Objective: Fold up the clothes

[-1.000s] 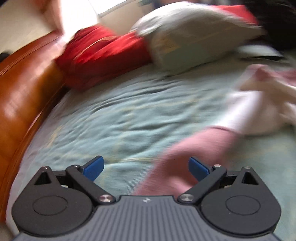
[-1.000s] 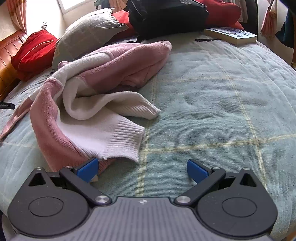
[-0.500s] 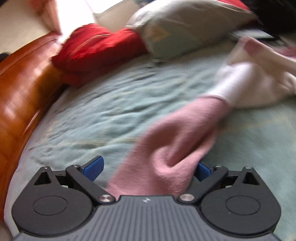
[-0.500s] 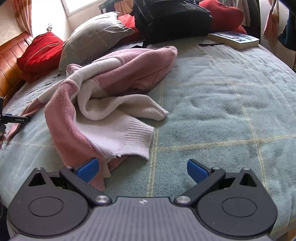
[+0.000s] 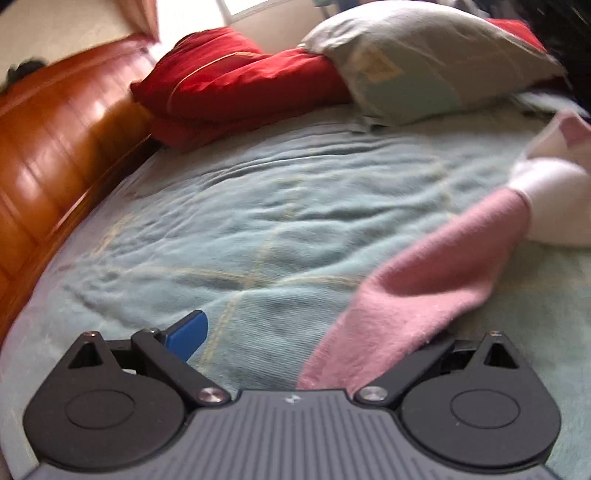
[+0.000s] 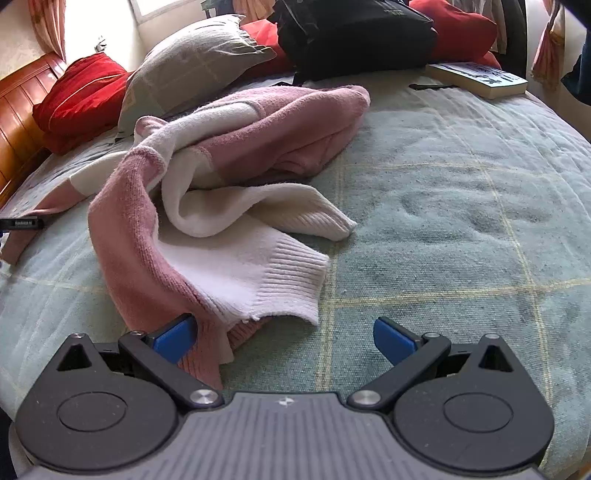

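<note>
A pink and white knit sweater lies crumpled on the green bedcover. Its white ribbed hem lies just ahead of my right gripper, which is open; the left blue pad touches pink fabric. In the left wrist view a pink sleeve runs from the white body down into my left gripper. That gripper is open, and the sleeve drapes over its right finger and hides that pad. The left gripper's tip shows at the far left of the right wrist view.
A wooden headboard borders the left side. Red pillows and a grey-green pillow lie at the head of the bed. A black backpack and a book sit at the far side.
The right gripper has moved closer to the sweater's hem. In the left wrist view the pink sleeve has slid from the middle of the jaws onto the right finger.
</note>
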{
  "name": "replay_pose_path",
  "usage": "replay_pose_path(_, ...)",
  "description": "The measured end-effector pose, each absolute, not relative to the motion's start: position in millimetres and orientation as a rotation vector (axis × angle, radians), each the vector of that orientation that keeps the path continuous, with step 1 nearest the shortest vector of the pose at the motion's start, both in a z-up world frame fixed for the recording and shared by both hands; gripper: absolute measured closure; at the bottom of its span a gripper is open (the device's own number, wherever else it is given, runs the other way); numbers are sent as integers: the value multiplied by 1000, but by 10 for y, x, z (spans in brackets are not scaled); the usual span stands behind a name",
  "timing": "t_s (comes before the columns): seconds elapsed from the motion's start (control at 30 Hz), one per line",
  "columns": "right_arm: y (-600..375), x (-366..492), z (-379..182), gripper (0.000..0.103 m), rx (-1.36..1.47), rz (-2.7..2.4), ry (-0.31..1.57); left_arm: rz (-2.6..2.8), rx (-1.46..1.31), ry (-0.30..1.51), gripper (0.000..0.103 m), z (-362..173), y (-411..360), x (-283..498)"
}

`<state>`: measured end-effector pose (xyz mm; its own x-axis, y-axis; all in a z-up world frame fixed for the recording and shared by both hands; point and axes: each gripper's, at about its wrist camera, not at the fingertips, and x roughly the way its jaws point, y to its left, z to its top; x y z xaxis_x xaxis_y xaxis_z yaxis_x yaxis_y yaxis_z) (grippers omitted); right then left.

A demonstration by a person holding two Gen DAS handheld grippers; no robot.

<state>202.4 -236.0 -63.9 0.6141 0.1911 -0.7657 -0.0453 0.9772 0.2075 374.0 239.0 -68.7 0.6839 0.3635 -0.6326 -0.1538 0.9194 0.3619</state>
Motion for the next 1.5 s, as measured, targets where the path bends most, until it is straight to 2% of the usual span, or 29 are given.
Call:
replay_pose_path(0.17, -2333, 2050, -653, 0, 170, 135, 905, 330, 247, 693, 5, -621, 2411, 3759)
replay_pose_path(0.27, -2330, 2052, -653, 0, 168, 133, 903, 392, 193, 643, 17, -506, 2547, 3755)
replay_pose_path(0.3, -2328, 2053, -652, 0, 168, 132, 903, 404, 178, 638, 25, -471, 2594, 3758)
replay_pose_path(0.63, -2336, 2056, -660, 0, 167, 125, 906, 618, 123, 591, 26, -278, 3154, 3778)
replay_pose_path(0.83, -2333, 2062, -675, 0, 178, 131, 905, 557, 71, 639, 24, -195, 3286, 3627)
replay_pose_path(1.17, -2375, 1905, -580, 0, 179, 158, 876, 231, 196, 758, 17, -271, 2359, 3302)
replay_pose_path(1.3, -2468, 1785, -555, 0, 162, 145, 853, 40, 223, 770, 11, -210, 1792, 2956)
replay_pose_path(1.5, -2633, 1647, -622, 0, 106, 113, 829, -227, 245, 779, 8, -224, 801, 2251)
